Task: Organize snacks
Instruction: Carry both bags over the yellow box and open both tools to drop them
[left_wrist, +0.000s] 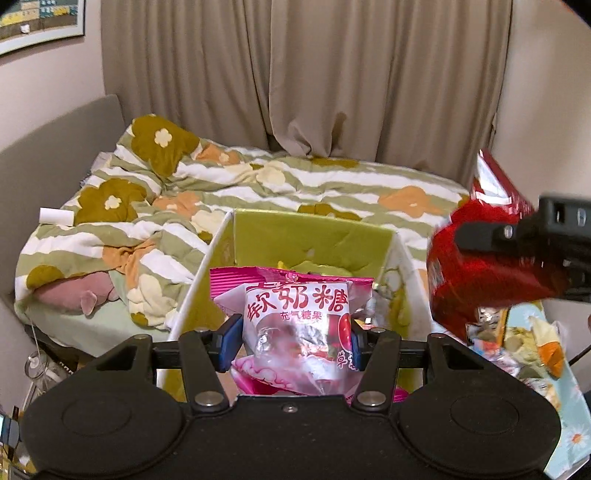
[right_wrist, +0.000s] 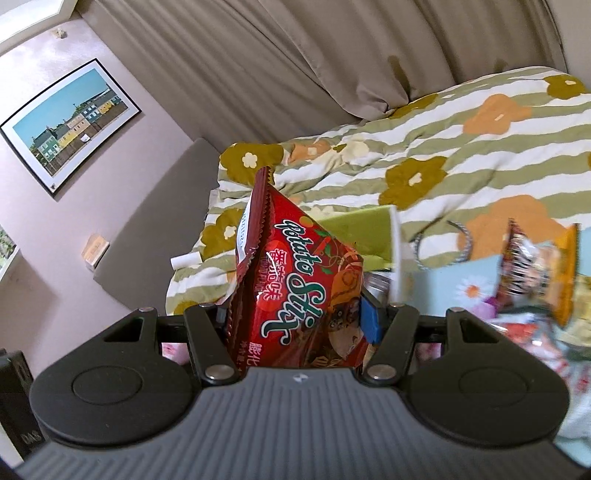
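Observation:
My left gripper (left_wrist: 291, 341) is shut on a pink and white candy bag (left_wrist: 295, 317) and holds it over the near edge of an open box with a green inside (left_wrist: 314, 236). My right gripper (right_wrist: 299, 317) is shut on a red "Potato Stix" bag (right_wrist: 295, 280), held upright. In the left wrist view that red bag (left_wrist: 476, 266) hangs in the right gripper to the right of the box. In the right wrist view the box's corner (right_wrist: 369, 229) shows just behind the red bag.
Several loose snack packets (left_wrist: 517, 343) lie on a light blue flowered surface (left_wrist: 569, 424) to the right of the box; they also show in the right wrist view (right_wrist: 535, 273). A bed with a flowered quilt (left_wrist: 258, 181) stands behind the box, with curtains beyond.

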